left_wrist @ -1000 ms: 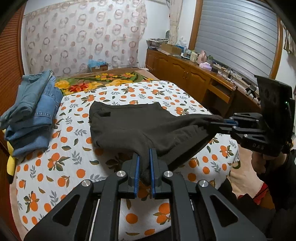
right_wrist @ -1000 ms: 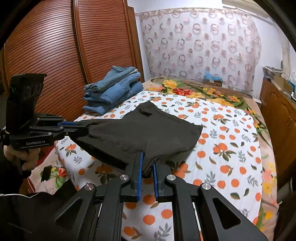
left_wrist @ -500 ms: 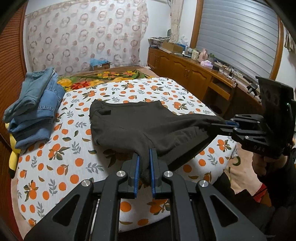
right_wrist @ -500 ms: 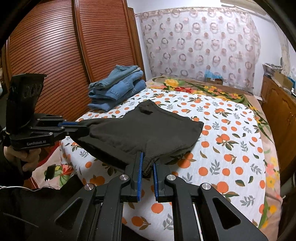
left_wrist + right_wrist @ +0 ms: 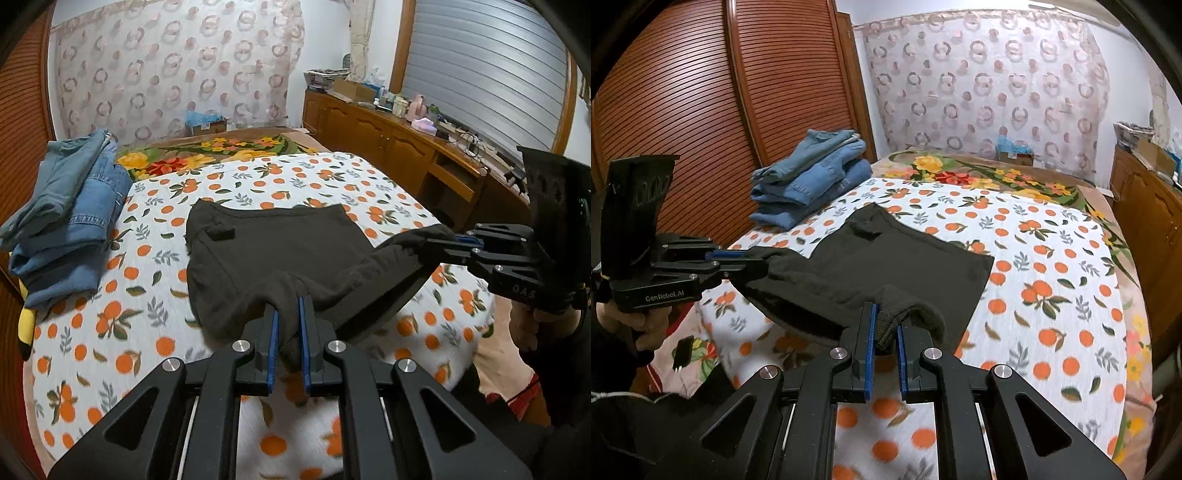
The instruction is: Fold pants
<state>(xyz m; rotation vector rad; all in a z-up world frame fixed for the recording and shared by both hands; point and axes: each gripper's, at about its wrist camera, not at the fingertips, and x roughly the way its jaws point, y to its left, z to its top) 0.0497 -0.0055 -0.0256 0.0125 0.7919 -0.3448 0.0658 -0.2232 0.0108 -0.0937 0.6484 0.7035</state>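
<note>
Gripping the near edge of the dark pants (image 5: 280, 258), both grippers have their jaws pinched narrow on the cloth, so each one's clamped on a bunched bit of fabric. The left gripper (image 5: 287, 314) has a wad of the hem squeezed between its blue pads, and the right gripper (image 5: 885, 325) is doing the same thing with its own corner, with a fold of fabric flopping over its right finger. The stretch of cloth between the two is lifted off the bed (image 5: 155, 206), while the far part of the pants lies flat on the orange-print sheet, roughly mid-bed. A stack of folded blue jeans (image 5: 66, 218) sits on the bed's edge nearest the slatted wooden wardrobe doors (image 5: 701, 110), well apart from the pants. A hand (image 5: 646, 325) holds the left gripper's handle off the bed's near corner.
</note>
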